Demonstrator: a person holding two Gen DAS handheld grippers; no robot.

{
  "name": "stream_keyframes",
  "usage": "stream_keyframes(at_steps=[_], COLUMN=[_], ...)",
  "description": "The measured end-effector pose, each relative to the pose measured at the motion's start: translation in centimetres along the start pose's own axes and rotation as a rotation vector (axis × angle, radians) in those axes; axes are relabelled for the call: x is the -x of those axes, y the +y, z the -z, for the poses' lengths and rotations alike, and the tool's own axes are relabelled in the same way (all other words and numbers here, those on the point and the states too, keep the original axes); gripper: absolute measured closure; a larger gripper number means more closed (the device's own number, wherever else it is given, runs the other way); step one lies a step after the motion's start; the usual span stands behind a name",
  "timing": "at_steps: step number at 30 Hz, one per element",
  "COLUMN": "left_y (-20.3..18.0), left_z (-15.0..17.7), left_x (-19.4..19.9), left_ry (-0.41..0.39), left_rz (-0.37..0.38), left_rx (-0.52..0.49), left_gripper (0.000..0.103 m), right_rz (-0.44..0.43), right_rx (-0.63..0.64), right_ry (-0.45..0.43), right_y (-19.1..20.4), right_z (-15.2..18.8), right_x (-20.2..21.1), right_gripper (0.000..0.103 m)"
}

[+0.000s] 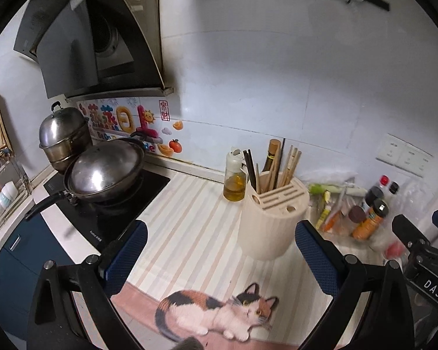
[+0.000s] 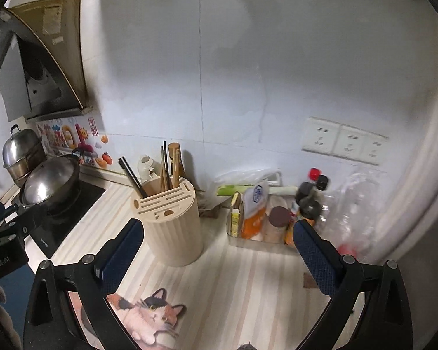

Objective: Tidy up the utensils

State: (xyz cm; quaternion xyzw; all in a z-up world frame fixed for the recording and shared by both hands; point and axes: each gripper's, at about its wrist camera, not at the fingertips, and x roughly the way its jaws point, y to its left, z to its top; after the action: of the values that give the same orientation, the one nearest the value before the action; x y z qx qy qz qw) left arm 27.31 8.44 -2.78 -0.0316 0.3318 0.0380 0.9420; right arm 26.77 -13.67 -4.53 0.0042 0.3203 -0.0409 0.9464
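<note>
Here both grippers' jaws gape wide, empty; utensil holder (image 1: 273,215) stands beside oil bottle (image 1: 234,180).

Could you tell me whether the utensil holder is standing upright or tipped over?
Upright: the utensil holder sits flat on the counter, chopsticks sticking up from it.

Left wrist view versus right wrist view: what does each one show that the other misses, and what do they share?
Only the left wrist view shows the dish rack at the far left and the whole oil bottle. Only the right wrist view shows all three wall sockets and a white-and-orange pouch. Both show the utensil holder with chopsticks, the wok, the cat mat, and an open, empty claw: left claw, right claw.
</note>
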Motion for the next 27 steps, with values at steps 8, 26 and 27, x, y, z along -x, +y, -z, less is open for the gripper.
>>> stream_keyframes(at_steps=[8,26,27], left_y=[2.3,4.5,4.5], left_z=[2.7,5.4,5.5], left_x=[7.6,16.6,16.7], left_ry=[-0.022,-0.070,-0.068], left_rz=[0.048,0.071,0.072], left_rx=[-0.056,-0.047,-0.045], left_gripper=[0.000,0.000,0.000], right_rz=[0.049,0.059,0.057], right_rx=[-0.029,-0.062,-0.062], right_ry=[-0.037,-0.115,-0.115], right_y=[2.8,3.2,3.1], right_z=[3.5,6.8,6.8], right_x=[10.5,23.3,23.5], right_gripper=[0.000,0.000,0.000])
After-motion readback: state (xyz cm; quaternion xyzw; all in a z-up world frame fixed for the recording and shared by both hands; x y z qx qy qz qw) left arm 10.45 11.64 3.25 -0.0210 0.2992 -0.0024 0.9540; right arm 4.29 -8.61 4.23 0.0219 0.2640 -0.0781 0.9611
